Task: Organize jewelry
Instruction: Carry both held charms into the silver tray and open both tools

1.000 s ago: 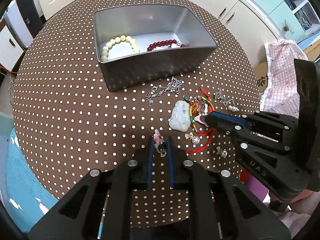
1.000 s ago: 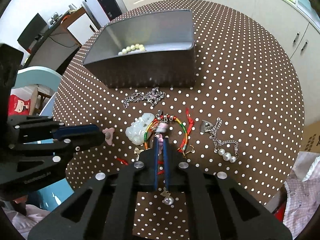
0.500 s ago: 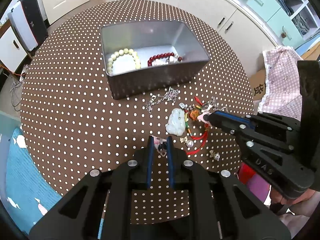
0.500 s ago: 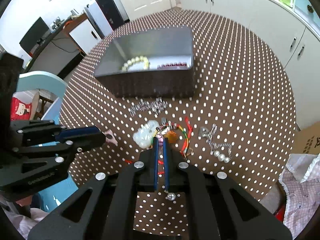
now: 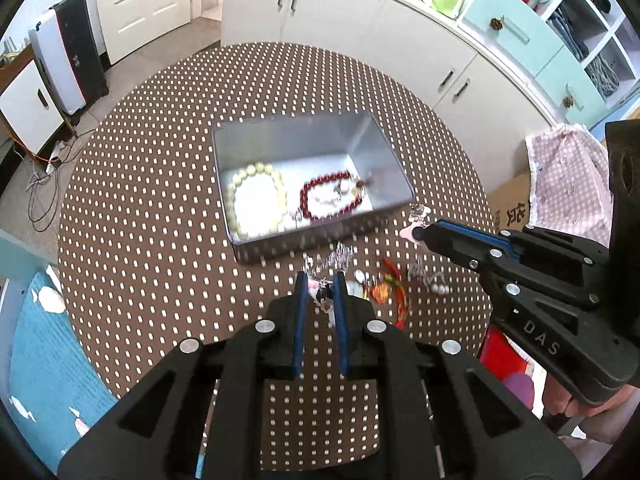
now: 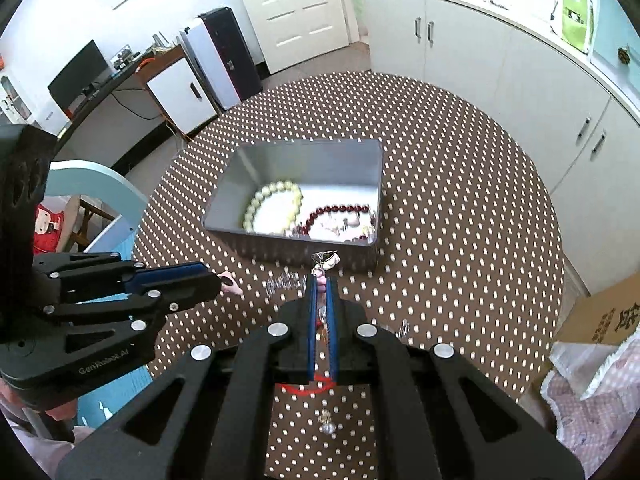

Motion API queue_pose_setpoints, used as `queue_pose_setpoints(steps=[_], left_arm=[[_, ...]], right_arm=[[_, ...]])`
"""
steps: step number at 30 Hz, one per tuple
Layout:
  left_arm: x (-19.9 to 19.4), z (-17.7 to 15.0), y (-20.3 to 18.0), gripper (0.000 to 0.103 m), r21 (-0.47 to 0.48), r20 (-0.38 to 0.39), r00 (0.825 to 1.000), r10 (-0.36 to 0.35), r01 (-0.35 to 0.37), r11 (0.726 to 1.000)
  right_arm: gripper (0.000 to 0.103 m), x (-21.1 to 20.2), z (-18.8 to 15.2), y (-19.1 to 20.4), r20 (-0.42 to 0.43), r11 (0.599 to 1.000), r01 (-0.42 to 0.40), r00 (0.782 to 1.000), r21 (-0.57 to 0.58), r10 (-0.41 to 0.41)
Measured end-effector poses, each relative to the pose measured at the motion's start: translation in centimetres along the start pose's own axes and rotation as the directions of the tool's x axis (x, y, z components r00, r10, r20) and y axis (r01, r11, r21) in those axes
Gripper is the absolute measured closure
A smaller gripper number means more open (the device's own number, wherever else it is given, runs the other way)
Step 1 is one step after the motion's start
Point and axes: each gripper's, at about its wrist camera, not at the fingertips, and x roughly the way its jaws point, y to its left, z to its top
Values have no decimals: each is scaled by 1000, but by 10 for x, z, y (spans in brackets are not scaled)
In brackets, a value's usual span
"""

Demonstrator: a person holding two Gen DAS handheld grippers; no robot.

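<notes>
Metal tin holds two bead bracelets: one cream, one red.

Black grippers; blue-lined jaws

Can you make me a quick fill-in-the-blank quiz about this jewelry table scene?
1. The cream bead bracelet lies inside the metal ____.
2. Beside it in the tin lies a bracelet of dark ____ beads.
3. The tablecloth is brown with white ____.
4. The right gripper is ____ on a small pink earring.

Missing words: tin; red; dots; shut
</notes>
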Motion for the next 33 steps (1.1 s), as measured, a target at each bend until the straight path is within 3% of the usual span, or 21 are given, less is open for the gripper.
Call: queue_pose_setpoints(steps=[13,15,16,17,19,22,33], left_arm=[[10,42,17,91,-76,37,999,-11,14,997],[13,45,18,91,-78,34,999,-13,15,997],[16,46,18,90,-80,30,1000,-6,8,997],[18,47,19,90,-84,24,1000,2,0,996],[23,47,21,90,-93,7,1000,2,-1,996],[27,45,22,83,-95,-6,1000,9,-10,995],[27,35,19,83,-95,-11,1000,15,-16,995]], right_arm=[[99,20,37,-13,-26,999,-49,998,8,50],[96,21,38,-15,-36,998,-56,998,9,57],[88,22,39,-16,-45,999,-36,998,14,37],[72,22,39,-18,-44,999,-25,999,24,26],[59,21,37,-22,-32,999,-18,999,43,20],[57,20,32,-28,-41,998,-2,999,60,4],[56,9,23,-44,-39,993,40,999,109,-36]])
